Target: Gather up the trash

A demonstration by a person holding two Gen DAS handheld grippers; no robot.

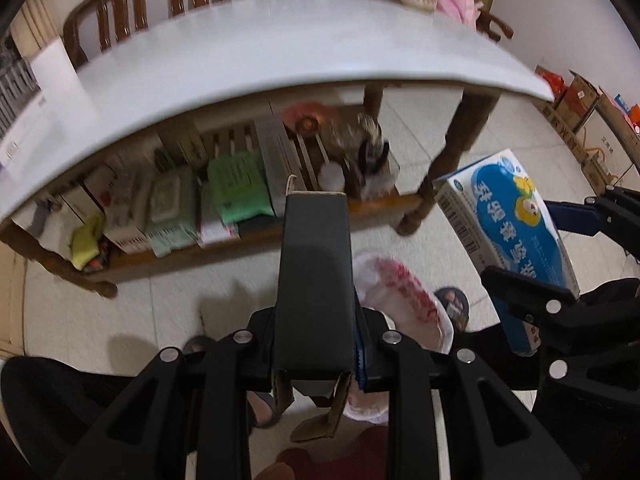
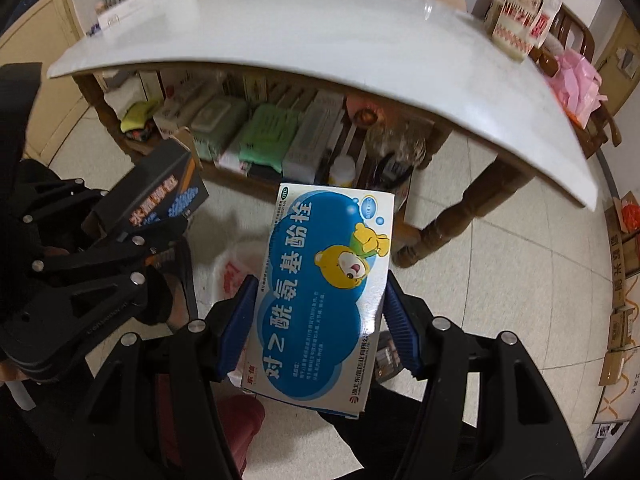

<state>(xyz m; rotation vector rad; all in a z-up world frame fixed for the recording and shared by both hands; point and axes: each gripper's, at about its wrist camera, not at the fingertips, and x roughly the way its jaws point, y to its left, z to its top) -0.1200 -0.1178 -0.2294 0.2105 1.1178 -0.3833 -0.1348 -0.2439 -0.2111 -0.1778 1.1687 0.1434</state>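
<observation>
My left gripper (image 1: 316,344) is shut on a black carton (image 1: 316,272), held over the floor in front of the low table; it also shows in the right wrist view (image 2: 160,192) at the left. My right gripper (image 2: 320,320) is shut on a blue and white medicine box (image 2: 324,280) with a yellow bear on it; the box shows in the left wrist view (image 1: 516,236) at the right. A white plastic bag with red print (image 1: 400,300) lies open on the floor just below both boxes, partly hidden (image 2: 232,276).
A white-topped low table (image 1: 256,64) with wooden legs stands ahead, its lower shelf (image 1: 208,196) packed with tissue packs and boxes. Wooden chairs (image 1: 132,4) stand behind it. Cardboard boxes (image 1: 580,104) line the right wall. The floor is tiled.
</observation>
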